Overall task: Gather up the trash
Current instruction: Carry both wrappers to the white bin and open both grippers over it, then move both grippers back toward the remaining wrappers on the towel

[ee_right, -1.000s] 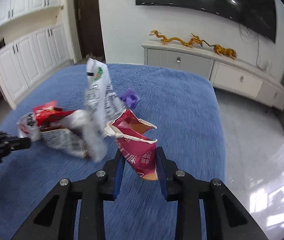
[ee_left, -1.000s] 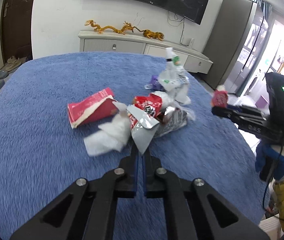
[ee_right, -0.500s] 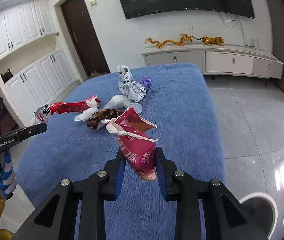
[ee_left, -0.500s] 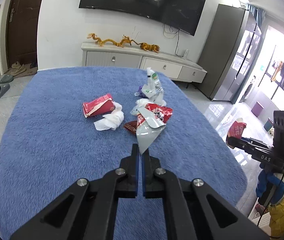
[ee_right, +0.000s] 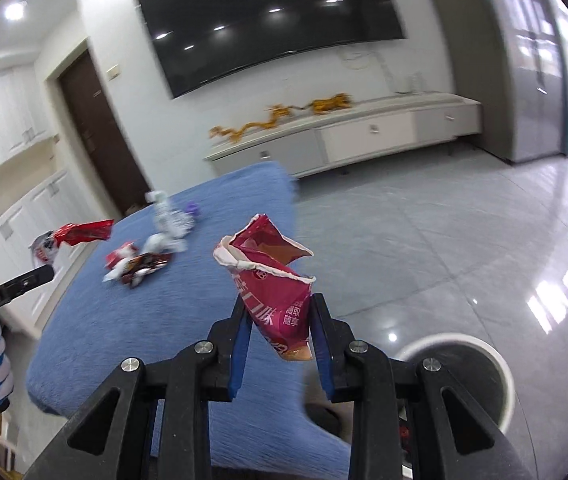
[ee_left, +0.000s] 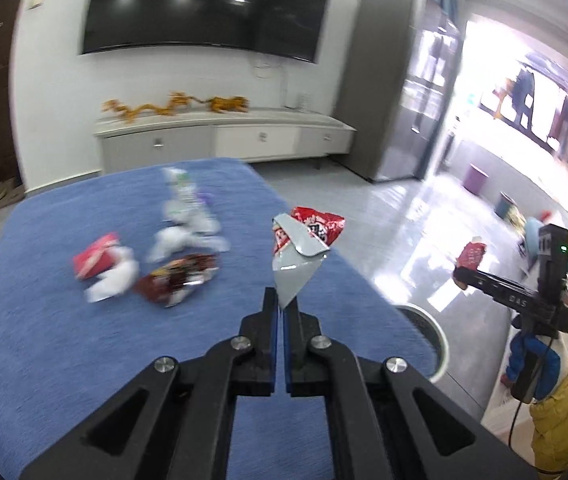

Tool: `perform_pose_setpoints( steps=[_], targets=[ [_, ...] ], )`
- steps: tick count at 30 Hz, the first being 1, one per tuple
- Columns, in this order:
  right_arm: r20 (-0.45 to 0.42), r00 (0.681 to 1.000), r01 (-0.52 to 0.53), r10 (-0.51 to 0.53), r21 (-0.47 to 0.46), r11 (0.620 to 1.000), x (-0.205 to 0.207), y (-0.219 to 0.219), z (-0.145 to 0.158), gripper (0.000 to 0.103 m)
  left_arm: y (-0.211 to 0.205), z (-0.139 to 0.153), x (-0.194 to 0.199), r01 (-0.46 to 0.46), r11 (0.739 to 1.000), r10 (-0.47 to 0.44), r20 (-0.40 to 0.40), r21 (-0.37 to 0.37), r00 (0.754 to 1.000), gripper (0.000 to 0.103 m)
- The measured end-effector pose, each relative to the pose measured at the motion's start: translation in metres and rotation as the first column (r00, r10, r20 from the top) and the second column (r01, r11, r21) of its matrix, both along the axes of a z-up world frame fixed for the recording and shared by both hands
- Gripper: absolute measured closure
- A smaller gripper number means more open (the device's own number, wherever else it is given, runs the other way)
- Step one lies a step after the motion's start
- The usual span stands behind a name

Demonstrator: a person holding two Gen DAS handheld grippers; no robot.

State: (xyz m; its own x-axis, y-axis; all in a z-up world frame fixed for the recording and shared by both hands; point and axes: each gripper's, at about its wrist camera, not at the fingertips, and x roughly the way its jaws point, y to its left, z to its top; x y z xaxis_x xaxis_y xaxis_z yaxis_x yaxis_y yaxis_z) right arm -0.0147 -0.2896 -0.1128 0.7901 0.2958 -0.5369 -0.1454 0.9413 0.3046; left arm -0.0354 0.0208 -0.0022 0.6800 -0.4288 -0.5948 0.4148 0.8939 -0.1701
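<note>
My left gripper (ee_left: 283,302) is shut on a red and silver snack wrapper (ee_left: 302,246), held in the air above the right edge of the blue rug (ee_left: 64,340). My right gripper (ee_right: 278,308) is shut on a torn magenta snack bag (ee_right: 274,284), held above the rug's edge and the tiled floor. A white round bin (ee_right: 484,368) stands on the floor just right of it; its rim also shows in the left wrist view (ee_left: 438,344). Several more wrappers (ee_left: 172,276) and a white tissue (ee_left: 112,284) lie on the rug.
A white TV cabinet (ee_left: 224,140) with golden dragon figures stands at the far wall under a big black TV. A grey cabinet (ee_left: 388,88) stands to the right. The glossy tiled floor (ee_right: 464,240) lies right of the rug.
Both grippers have lifted and swung right, away from the trash pile, each carrying its wrapper. The white bin has come into view below them.
</note>
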Motion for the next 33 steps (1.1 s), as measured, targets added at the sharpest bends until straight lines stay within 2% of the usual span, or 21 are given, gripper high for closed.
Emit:
perform_pose_setpoints(
  steps=[5,10,13,17,21,24,25,29,30,31,33],
  targets=[
    [-0.044,0.99,0.138,-0.136,0.053,0.989,-0.01,-0.055,-0.024,0.076,-0.082,-0.009,0.008,0.157,0.987,-0.156,-0.025,0.045,0.987,0.101],
    [-0.118,0.964,0.253,-0.24,0.114,0.961,-0.014,-0.105,-0.057,0.076,-0.164,-0.033,0.019,0.296,0.95,-0.288,-0.092,0.094,0.953,0.101],
    [-0.177,0.945,0.299,-0.275,0.128,0.946,-0.018,-0.126,-0.081,0.076,-0.213,-0.052,0.026,0.371,0.922,-0.353,-0.149,0.114,0.924,0.101],
    [-0.264,0.917,0.344,-0.299,0.144,0.928,-0.014,-0.148,-0.117,0.076,-0.268,-0.077,0.037,0.44,0.886,-0.406,-0.214,0.147,0.888,0.101],
    [-0.329,0.892,0.371,-0.31,0.141,0.918,-0.009,-0.162,-0.143,0.073,-0.311,-0.102,0.051,0.482,0.86,-0.426,-0.287,0.165,0.858,0.101],
    [-0.364,0.874,0.387,-0.321,0.126,0.913,-0.004,-0.168,-0.156,0.073,-0.332,-0.115,0.059,0.506,0.851,-0.441,-0.331,0.142,0.834,0.099],
    [-0.375,0.868,0.394,-0.326,0.12,0.911,-0.003,-0.17,-0.16,0.072,-0.339,-0.12,0.062,0.52,0.845,-0.452,-0.352,0.124,0.82,0.099],
    [-0.407,0.841,0.43,-0.356,0.104,0.897,-0.004,-0.179,-0.173,0.06,-0.357,-0.13,0.067,0.543,0.836,-0.473,-0.396,0.078,0.787,0.095],
    [-0.415,0.834,0.437,-0.363,0.097,0.894,-0.005,-0.18,-0.175,0.056,-0.358,-0.132,0.068,0.543,0.837,-0.475,-0.405,0.066,0.781,0.086],
    [-0.419,0.83,0.443,-0.369,0.091,0.892,-0.006,-0.181,-0.176,0.055,-0.356,-0.132,0.069,0.541,0.839,-0.475,-0.41,0.054,0.779,0.068],
    [-0.426,0.822,0.452,-0.378,0.083,0.888,-0.011,-0.184,-0.177,0.054,-0.348,-0.13,0.068,0.528,0.848,-0.47,-0.396,0.043,0.789,0.052]
  ],
)
